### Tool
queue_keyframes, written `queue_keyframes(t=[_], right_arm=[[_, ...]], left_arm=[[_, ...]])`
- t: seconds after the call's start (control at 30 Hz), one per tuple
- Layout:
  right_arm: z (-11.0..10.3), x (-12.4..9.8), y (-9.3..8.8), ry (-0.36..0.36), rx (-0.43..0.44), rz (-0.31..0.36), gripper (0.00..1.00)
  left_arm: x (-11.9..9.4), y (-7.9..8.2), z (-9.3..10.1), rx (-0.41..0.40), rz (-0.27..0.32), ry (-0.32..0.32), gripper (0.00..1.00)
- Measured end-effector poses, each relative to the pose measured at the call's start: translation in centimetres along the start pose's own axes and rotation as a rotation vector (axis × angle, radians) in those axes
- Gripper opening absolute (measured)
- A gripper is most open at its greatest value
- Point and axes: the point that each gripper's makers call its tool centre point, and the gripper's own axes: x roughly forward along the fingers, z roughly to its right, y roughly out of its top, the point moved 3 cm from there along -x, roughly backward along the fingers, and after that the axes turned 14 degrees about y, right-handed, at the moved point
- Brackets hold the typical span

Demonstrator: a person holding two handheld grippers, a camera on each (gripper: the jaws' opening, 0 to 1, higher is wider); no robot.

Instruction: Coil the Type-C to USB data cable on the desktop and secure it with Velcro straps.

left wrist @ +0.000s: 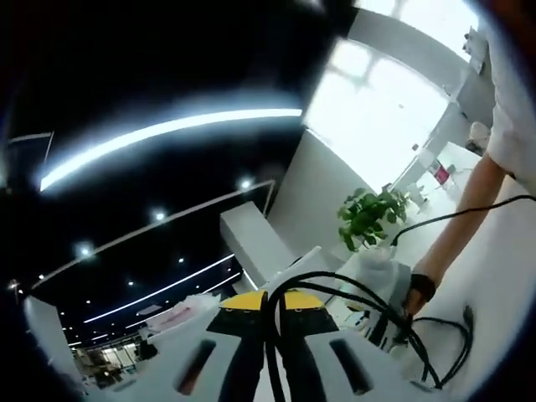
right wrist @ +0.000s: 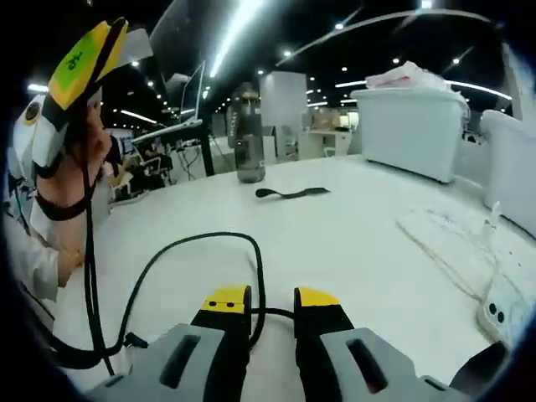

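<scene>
Jaws of both grippers pinch the black cable (right wrist: 167, 260): left gripper (left wrist: 266, 303) lifts loops high, right gripper (right wrist: 272, 311) holds low over the desk (right wrist: 360, 243). Keeping loops even should help; the strap (right wrist: 291, 193) lies well beyond.

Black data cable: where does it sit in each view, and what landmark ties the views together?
Left gripper view: black data cable loops up from between this gripper's jaws, lower centre, trailing right.
Right gripper view: it arcs over the white desktop lower left, passing between the jaws and rising to the left gripper.
Shared landmark: the cable itself.
</scene>
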Motion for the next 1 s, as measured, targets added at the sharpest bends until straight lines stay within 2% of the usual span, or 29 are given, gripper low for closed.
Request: queue_keyframes(t=[0.07, 0.17, 0.23, 0.3, 0.37, 0.47, 0.5, 0.6, 0.67, 0.8, 0.83, 0.9, 0.93, 1.0], right_arm=[[-0.1, 0.1, 0.3, 0.010, -0.014, -0.003, 0.20], [-1.3, 0.2, 1.2, 0.103, 0.001, 0.054, 0.20], [-0.8, -0.2, 1.6, 0.100, 0.028, 0.101, 0.20], [-0.1, -0.8, 2.2, 0.114, 0.083, 0.163, 0.20], [0.7, -1.1, 2.3, 0.132, 0.152, 0.180, 0.20], [0.1, -0.7, 2.0, 0.229, 0.171, 0.126, 0.20], [-0.2, -0.5, 2.0, 0.241, 0.166, 0.109, 0.20], [-0.7, 0.5, 1.5, 0.244, 0.111, 0.030, 0.20], [-1.0, 1.2, 0.8, 0.255, 0.119, -0.038, 0.19], [-0.7, 2.0, -0.5, 0.215, 0.108, -0.126, 0.10], [-0.9, 2.0, -0.6, 0.222, 0.087, -0.129, 0.04], [-0.8, 1.5, -0.6, 0.206, 0.071, -0.115, 0.03], [-0.5, 0.9, -0.2, 0.195, 0.052, -0.082, 0.03], [0.7, -0.2, 0.7, 0.128, 0.075, 0.010, 0.02]], left_arm=[[-0.1, 0.1, -0.4, 0.003, 0.002, 0.008, 0.07], [-0.3, 0.6, -1.0, 0.003, 0.020, 0.023, 0.07], [-0.4, 1.0, -1.5, -0.010, 0.035, 0.032, 0.07], [-0.6, 1.6, -1.9, -0.049, 0.058, 0.028, 0.07], [-0.7, 2.0, -2.1, -0.091, 0.076, 0.016, 0.07], [-0.8, 2.5, -1.9, -0.128, 0.098, -0.012, 0.07], [-0.8, 2.6, -1.8, -0.131, 0.103, -0.018, 0.07], [-0.9, 2.7, -1.4, -0.131, 0.113, -0.035, 0.07], [-0.9, 2.8, -1.1, -0.130, 0.115, -0.042, 0.07], [-0.9, 2.8, -0.9, -0.130, 0.120, -0.053, 0.07], [-0.9, 2.8, -0.9, -0.129, 0.119, -0.052, 0.07], [-0.9, 2.5, -0.9, -0.126, 0.111, -0.046, 0.07], [-0.8, 2.3, -0.9, -0.133, 0.103, -0.045, 0.07], [-0.6, 1.8, -0.9, -0.144, 0.084, -0.043, 0.07]])
